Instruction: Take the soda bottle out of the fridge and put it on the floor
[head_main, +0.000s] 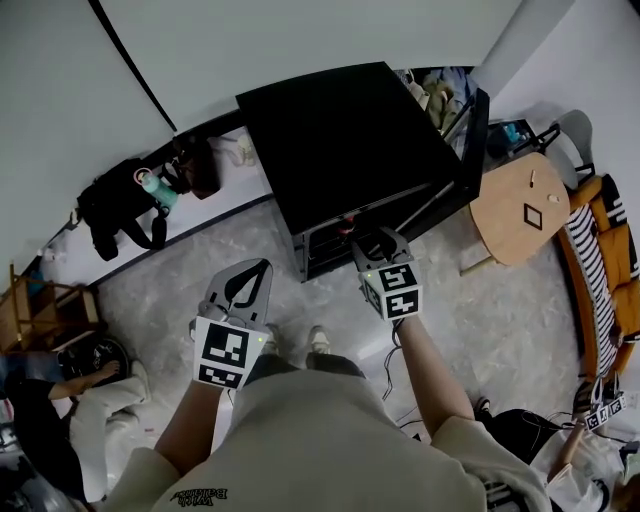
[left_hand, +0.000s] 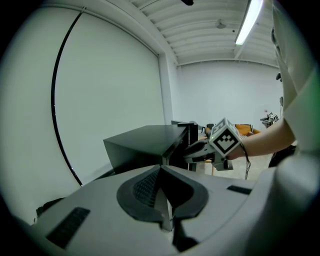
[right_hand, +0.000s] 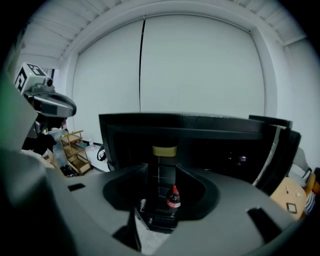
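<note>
Standing soda bottle (right_hand: 173, 197): upright on a low shelf inside the black fridge (head_main: 340, 130), whose door is swung open.
Right gripper (head_main: 378, 240): fingers spread, pointing into the fridge opening; the bottle shows in the gap between them, well beyond the tips and untouched.
Left gripper (head_main: 262, 268): fingers pressed together on nothing, held above the floor (head_main: 160, 290) beside the fridge.

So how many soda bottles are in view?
1. The soda bottle stands low inside the open fridge, straight ahead of the right claw, whose jaws are apart. The dark interior may hide more.
</note>
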